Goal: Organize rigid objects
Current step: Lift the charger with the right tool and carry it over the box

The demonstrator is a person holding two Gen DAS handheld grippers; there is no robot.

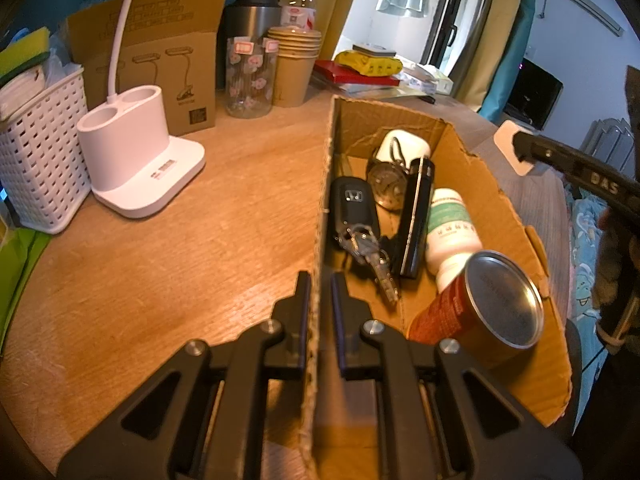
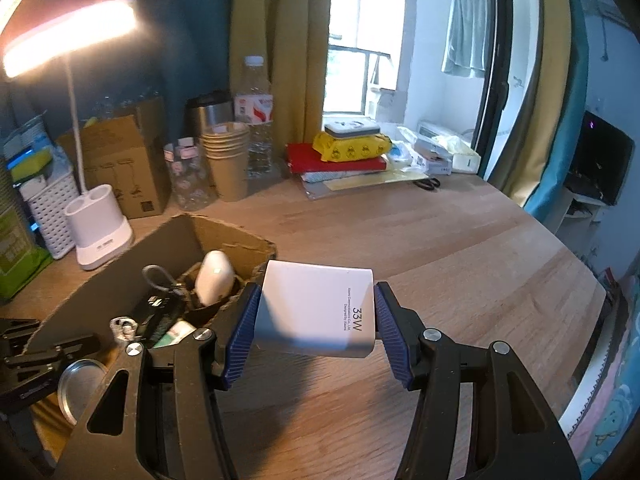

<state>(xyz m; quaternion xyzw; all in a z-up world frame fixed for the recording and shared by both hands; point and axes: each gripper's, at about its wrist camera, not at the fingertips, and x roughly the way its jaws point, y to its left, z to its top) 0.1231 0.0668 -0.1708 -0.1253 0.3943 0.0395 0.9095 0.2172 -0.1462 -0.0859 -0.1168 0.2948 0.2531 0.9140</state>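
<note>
we've got the left gripper pinching the box wall steady so the right gripper, clamped on the charger, can drop it in

The right tool grips a white charger beside the cardboard box.

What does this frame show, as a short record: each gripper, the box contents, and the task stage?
left gripper: shut on the cardboard box wall
right gripper: shut on a white charger, held above the table, beside the box
box contents: car key, watch, white case, black device, pill bottle, can
stage: charger not yet in the box
</note>
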